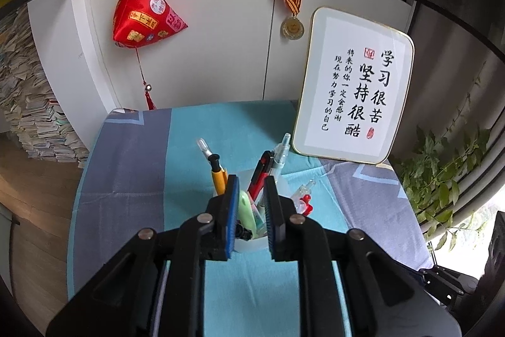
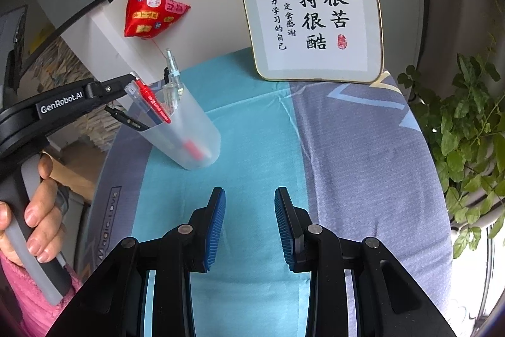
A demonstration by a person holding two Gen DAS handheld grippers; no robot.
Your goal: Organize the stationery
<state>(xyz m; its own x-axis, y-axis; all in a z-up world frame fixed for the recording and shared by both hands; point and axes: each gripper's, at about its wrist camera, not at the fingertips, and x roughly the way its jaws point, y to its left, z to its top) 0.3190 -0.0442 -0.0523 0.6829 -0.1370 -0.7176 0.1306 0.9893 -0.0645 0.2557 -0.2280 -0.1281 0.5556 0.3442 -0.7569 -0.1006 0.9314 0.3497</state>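
A translucent plastic pen cup (image 2: 189, 131) stands on the blue and grey cloth, holding several pens, among them a red pen (image 2: 154, 103) and clear-capped pens (image 2: 173, 71). In the left wrist view the cup (image 1: 249, 242) lies right under my left gripper (image 1: 251, 182), with a red and black utility knife (image 1: 260, 176), a yellow pen (image 1: 218, 176) and a pale green item (image 1: 247, 212) inside. The left jaws stand a little apart just over the cup's rim, gripping nothing that I can see. My right gripper (image 2: 249, 195) is open and empty over bare cloth, to the right of the cup.
A framed calligraphy board (image 1: 353, 84) leans on the white cabinet at the back right; it also shows in the right wrist view (image 2: 311, 5). A red pouch (image 1: 146, 18) and a medal (image 1: 293, 27) hang on the cabinet. A leafy plant (image 2: 467, 131) stands off the table's right edge.
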